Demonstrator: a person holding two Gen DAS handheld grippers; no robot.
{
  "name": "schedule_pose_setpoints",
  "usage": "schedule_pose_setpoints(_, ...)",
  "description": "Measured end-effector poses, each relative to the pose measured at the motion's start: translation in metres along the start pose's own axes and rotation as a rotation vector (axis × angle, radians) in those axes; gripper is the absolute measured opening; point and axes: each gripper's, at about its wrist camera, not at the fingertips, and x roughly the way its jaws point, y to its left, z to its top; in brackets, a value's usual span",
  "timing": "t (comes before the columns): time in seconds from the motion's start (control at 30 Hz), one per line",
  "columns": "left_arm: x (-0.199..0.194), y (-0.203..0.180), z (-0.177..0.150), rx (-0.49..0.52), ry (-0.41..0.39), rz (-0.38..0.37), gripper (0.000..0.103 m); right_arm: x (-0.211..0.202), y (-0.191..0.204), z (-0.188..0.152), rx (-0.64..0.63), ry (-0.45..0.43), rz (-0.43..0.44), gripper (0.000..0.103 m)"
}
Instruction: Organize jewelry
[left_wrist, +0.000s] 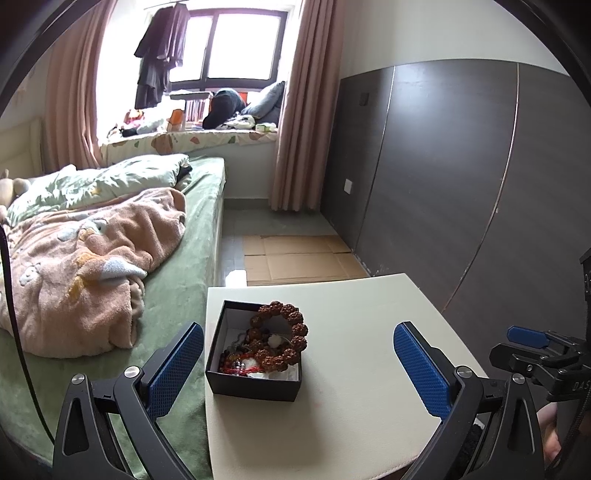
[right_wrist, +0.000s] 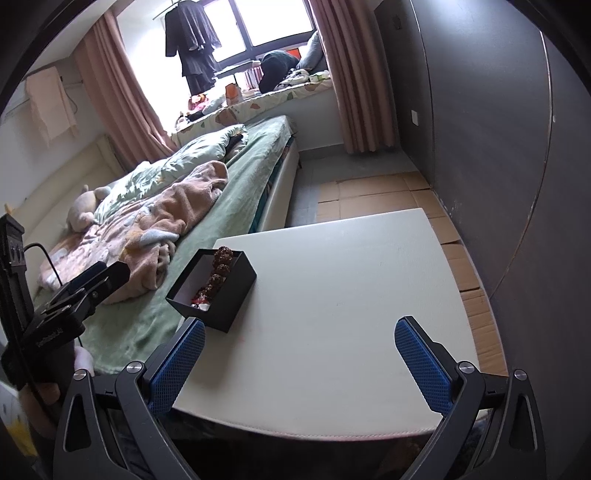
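Observation:
A small black box (left_wrist: 255, 386) stands on the left part of a white table (left_wrist: 351, 369). In it lies a brown bead bracelet (left_wrist: 286, 338) leaning over the far right rim, with smaller dark and red beads (left_wrist: 236, 363) below it. My left gripper (left_wrist: 297, 363) is open and empty, held just before the box, its left finger beside the box's left wall. In the right wrist view the box (right_wrist: 221, 291) and bracelet (right_wrist: 221, 269) sit at the table's left edge. My right gripper (right_wrist: 299, 358) is open and empty over the table's near part (right_wrist: 351, 295).
A bed (left_wrist: 177, 266) with a green sheet and a pink blanket (left_wrist: 85, 258) adjoins the table on the left. Cardboard sheets (left_wrist: 295, 258) lie on the floor beyond the table. A dark panelled wall (left_wrist: 461, 166) runs along the right. The right gripper (left_wrist: 532, 343) shows at the left view's right edge.

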Motion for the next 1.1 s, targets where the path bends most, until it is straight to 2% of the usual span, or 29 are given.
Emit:
schedule_pose_setpoints(0.7,-0.0021,0.0046,-0.0004,-0.025,0.010,-0.015,0.103,0.0006,-0.0023,0.0013,0.001,0.005,-0.007,0.103)
schedule_pose_setpoints(1.1,-0.0042,-0.0025,-0.0035,0.010,0.001,-0.009,0.103,-0.0011,-0.0028,-0.0009,0.002,0.009,-0.014,0.103)
